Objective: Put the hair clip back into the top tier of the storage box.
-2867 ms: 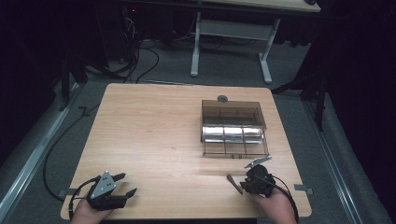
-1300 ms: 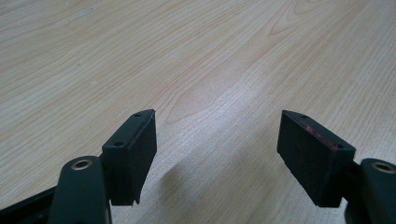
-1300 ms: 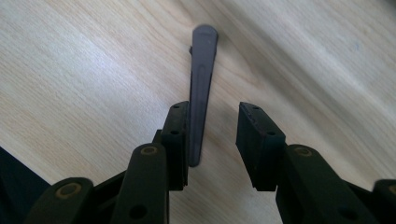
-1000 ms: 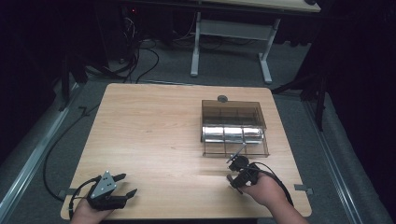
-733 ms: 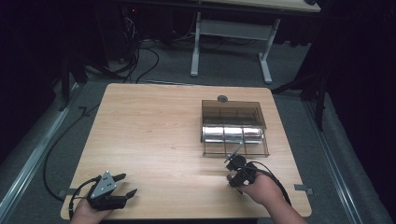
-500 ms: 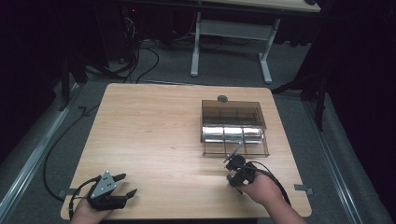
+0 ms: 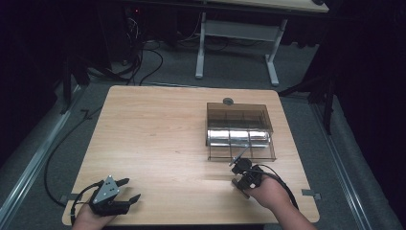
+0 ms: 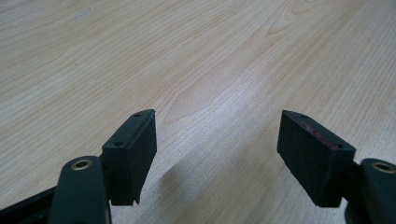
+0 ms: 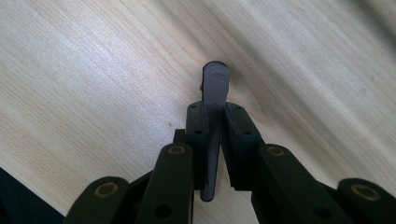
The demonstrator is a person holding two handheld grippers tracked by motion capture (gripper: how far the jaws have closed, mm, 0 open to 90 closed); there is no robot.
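Two grippers sit at the near edge of the wooden table [image 7: 158, 129], each in one of the person's hands. At the near left corner the left gripper [image 7: 125, 189] rests low over the wood, its grey three-cornered plate on top; in the left gripper view its jaws stand wide apart with bare wood grain between them. At the near right, the right gripper [image 7: 238, 170] points away from the person toward the far side. Its jaws have just been closing, and in the right gripper view the pads press from both sides on a thin dark flat handle [image 9: 214, 107] whose rounded end sticks out past the fingertips, close over the tabletop. What kind of utensil it is cannot be told. In the high view a slim dark piece rises from that gripper toward the box just beyond it. That box is a brown see-through organizer [image 7: 241, 130] with compartments, on the right half of the table, with shiny metal pieces [image 7: 238, 137] lying across its middle row. A small dark round object [image 7: 228, 101] lies just behind the organizer, near the far edge.
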